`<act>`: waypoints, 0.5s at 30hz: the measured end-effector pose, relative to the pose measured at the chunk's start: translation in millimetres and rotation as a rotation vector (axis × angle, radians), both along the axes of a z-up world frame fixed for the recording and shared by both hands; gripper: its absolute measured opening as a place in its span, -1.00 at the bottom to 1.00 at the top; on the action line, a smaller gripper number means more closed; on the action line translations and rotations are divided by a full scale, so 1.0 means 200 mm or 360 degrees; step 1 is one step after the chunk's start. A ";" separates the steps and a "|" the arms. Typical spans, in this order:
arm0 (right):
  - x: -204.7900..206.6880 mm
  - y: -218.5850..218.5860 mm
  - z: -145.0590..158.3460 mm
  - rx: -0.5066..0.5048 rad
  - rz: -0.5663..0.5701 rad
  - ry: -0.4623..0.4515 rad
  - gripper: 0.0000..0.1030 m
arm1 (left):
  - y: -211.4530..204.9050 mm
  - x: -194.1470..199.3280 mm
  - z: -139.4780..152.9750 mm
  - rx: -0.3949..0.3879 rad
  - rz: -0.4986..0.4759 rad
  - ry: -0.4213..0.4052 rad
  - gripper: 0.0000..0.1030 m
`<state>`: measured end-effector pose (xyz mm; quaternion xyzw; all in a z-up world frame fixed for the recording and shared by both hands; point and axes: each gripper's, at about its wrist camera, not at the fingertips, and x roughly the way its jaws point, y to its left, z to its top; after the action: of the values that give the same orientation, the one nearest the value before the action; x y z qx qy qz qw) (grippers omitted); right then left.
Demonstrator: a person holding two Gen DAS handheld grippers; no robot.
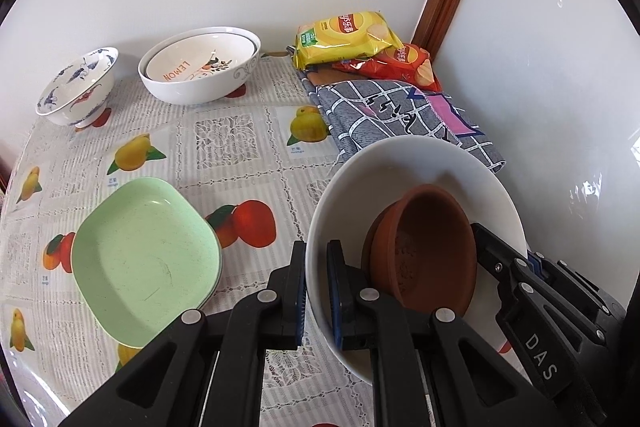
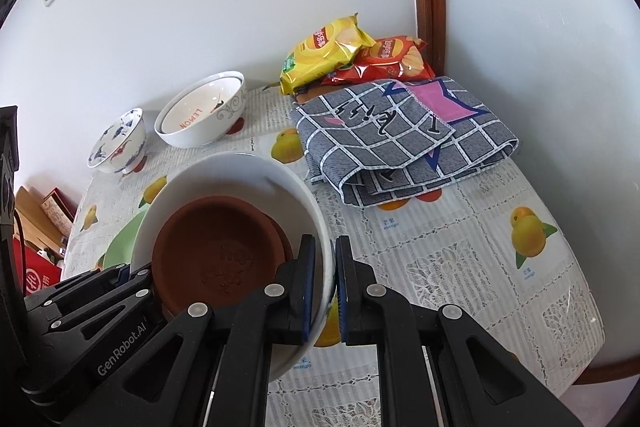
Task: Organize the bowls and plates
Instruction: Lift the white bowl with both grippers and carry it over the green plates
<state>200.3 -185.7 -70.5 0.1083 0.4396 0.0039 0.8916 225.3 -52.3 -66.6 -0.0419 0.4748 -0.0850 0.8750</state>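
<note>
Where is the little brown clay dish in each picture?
Left wrist view: the small brown clay dish sits lower right, inside the big white bowl, tipped on its side.
Right wrist view: it sits lower left of centre, inside the same white bowl.
Shared landmark: the yellow crisp packet by the back wall.

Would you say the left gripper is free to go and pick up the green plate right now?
Probably not: the left gripper is shut on the rim of the white bowl, shared with the right gripper. The green plate itself lies unobstructed.
</note>
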 end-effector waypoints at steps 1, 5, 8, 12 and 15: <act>0.00 0.01 0.01 0.0001 0.0000 -0.0002 -0.81 | 0.01 0.00 0.00 0.0000 -0.0001 -0.0003 -0.81; 0.00 0.03 0.02 0.0004 0.0003 -0.0010 -0.81 | 0.04 -0.01 0.01 0.0005 0.0003 -0.0008 -0.81; 0.00 0.05 0.03 0.0005 0.0011 -0.0014 -0.81 | 0.06 -0.01 0.02 0.0001 0.0017 -0.0011 -0.80; 0.01 0.09 0.05 -0.0008 0.0030 -0.0029 -0.81 | 0.10 -0.02 0.04 -0.0011 0.0034 -0.0017 -0.80; 0.01 0.12 0.07 -0.0007 0.0042 -0.0039 -0.81 | 0.12 -0.02 0.05 -0.0006 0.0048 -0.0027 -0.80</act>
<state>202.7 -162.1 -57.4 0.1004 0.4301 0.0159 0.8970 221.4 -27.3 -56.7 -0.0499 0.4665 -0.0731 0.8801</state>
